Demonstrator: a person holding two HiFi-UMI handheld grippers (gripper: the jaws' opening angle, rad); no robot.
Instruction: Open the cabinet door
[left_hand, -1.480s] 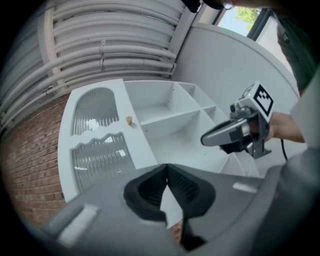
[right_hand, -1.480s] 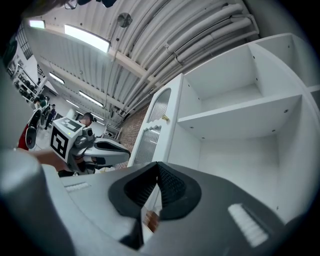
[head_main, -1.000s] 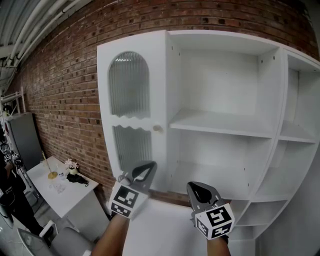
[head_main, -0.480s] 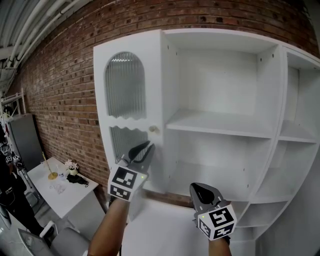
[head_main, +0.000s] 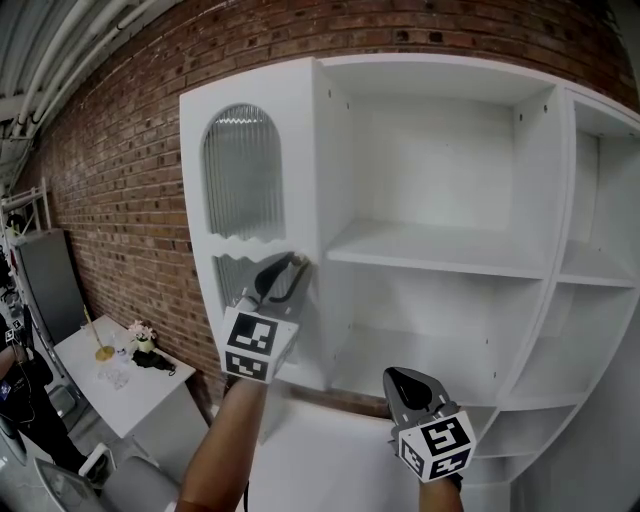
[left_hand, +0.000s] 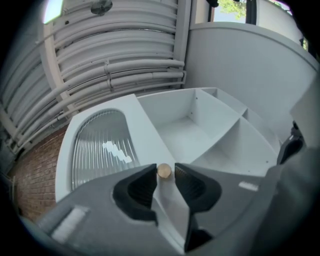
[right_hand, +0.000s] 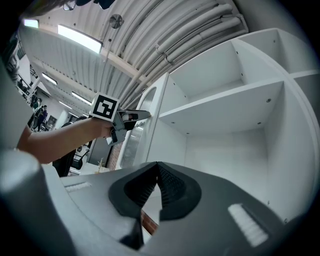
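Left gripper (head_main: 296, 263) has climbed from low over white counter (head_main: 320, 455) to right edge of white cabinet door with arched ribbed-glass panes (head_main: 250, 200). Fingers are spread and straddle small round brass knob (left_hand: 164, 171) on that door edge. Thin gap shows at one side, so we read no pinch yet. Door looks shut, with open white shelves (head_main: 440, 160) just right of it. Right gripper (right_hand: 157, 170) sits below and right of door, fingers pressed together, empty. We judge reach done. Next: close on knob, pull door outward.
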